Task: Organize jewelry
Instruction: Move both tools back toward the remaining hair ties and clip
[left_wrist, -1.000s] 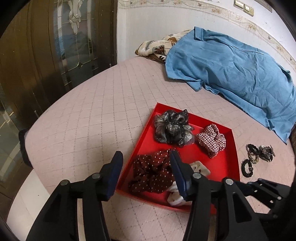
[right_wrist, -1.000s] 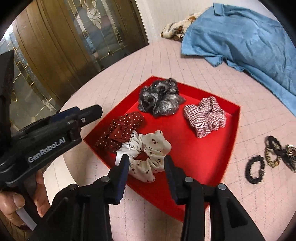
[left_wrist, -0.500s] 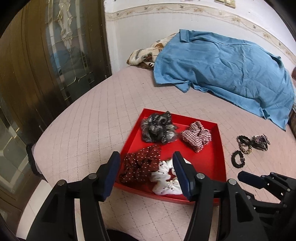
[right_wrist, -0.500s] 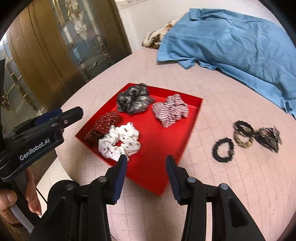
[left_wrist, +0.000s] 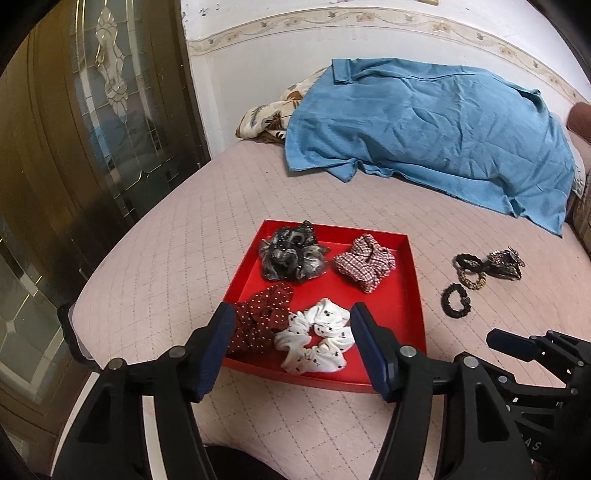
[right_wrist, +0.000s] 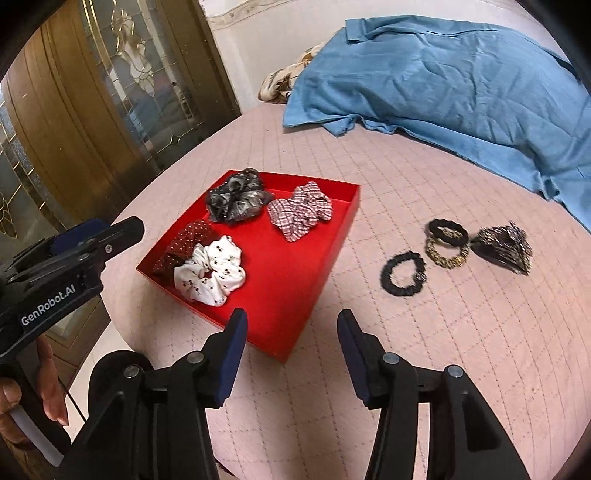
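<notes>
- Pulling back from the red tray (left_wrist: 410, 306), the left gripper (left_wrist: 291, 347) stood higher and farther off than a second earlier, when its fingers had framed the dotted maroon scrunchie (left_wrist: 260, 317) closely; its jaws were opening, with nothing pressed between them.
- In the left wrist view four scrunchies lay in the tray: the maroon one touching the white cherry-print scrunchie (left_wrist: 317, 339) at the near edge, the grey scrunchie (left_wrist: 290, 253) and the plaid scrunchie (left_wrist: 365, 262) at the far side.
- In the right wrist view the right gripper (right_wrist: 291, 350) had swung away from the white scrunchie it had hovered over a second before, and now pointed at bare quilt past the tray's near corner; its jaws were opening and held nothing.
- To its right, still outside the tray on the pink bedspread (right_wrist: 443, 369), lay the black hair tie (right_wrist: 404, 273), two overlapping ties (right_wrist: 447, 243) and a dark glittery hair clip (right_wrist: 504, 245).
- Judged from this, both placements looked finished, and those loose pieces seemed the right gripper's next business.
</notes>
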